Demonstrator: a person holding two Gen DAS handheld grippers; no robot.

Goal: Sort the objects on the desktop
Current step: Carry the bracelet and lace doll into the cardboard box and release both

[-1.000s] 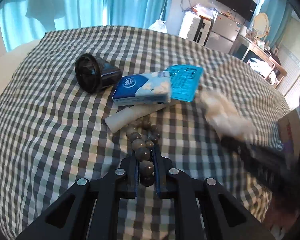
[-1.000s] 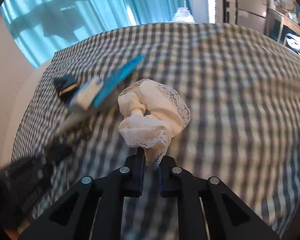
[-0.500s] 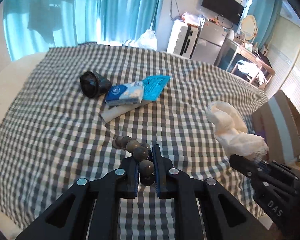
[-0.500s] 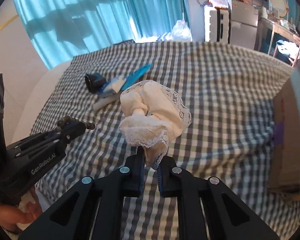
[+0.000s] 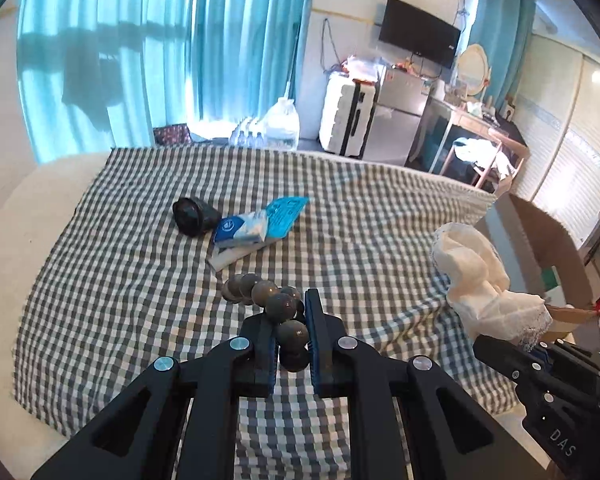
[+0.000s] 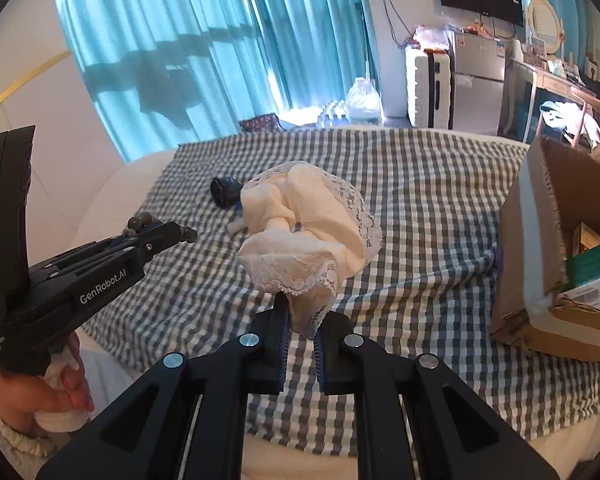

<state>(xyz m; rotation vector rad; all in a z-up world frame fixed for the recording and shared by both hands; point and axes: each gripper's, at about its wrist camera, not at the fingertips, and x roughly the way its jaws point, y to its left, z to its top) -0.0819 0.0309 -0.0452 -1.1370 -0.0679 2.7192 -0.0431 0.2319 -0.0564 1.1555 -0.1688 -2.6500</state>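
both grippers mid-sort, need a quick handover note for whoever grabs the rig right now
Left gripper: shut on a string of dark round beads, held above the bed.
Right gripper: shut on a cream lace-trimmed cloth bundle, also lifted.
Open brown cardboard box at the bed's right edge already holds some items.
Still on the checked bedspread: black cylindrical cup, blue-and-white tissue pack, blue flat packet, white tube.
Left: drop both loads, then sort the rest.

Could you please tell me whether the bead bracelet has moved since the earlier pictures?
Yes. The bead bracelet, clamped in the left gripper, has lifted away from the tissue pack.
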